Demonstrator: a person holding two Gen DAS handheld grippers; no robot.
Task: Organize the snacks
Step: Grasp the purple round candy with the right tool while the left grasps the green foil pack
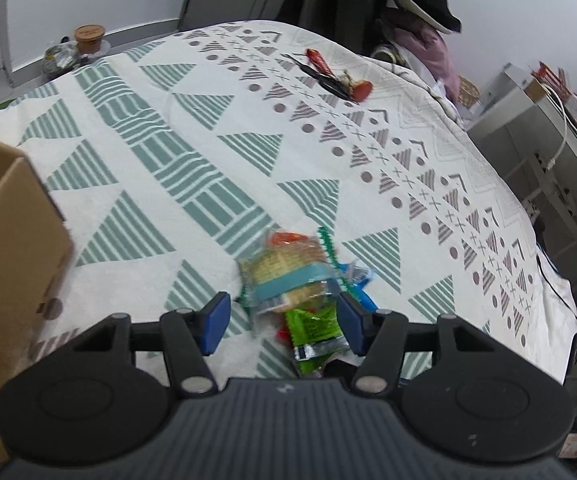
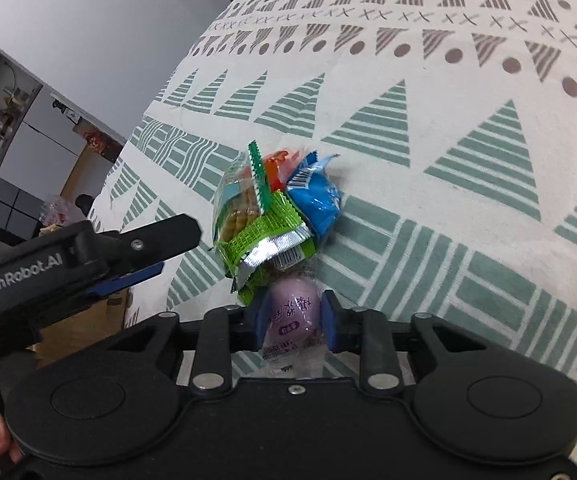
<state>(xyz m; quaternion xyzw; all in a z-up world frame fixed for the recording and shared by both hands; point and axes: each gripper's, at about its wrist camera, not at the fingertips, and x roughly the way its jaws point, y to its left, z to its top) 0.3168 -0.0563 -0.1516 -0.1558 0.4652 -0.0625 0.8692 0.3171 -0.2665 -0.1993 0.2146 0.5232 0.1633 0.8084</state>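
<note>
Both angled down; right gripper (image 2: 293,314) clamps purple snack (image 2: 293,308)

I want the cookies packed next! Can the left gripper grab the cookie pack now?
Probably yes. The left gripper is open with the cookie pack just ahead, atop the pile; nothing blocks it, though the green pack lies close.

Left wrist view: looks steeply down along its fingers, close over the snack pile (image 1: 304,280), cloth (image 1: 192,128) beyond. Right wrist view: same tilt, nearer, from the opposite side. Both share pile (image 2: 272,208) and cloth (image 2: 448,160).
</note>
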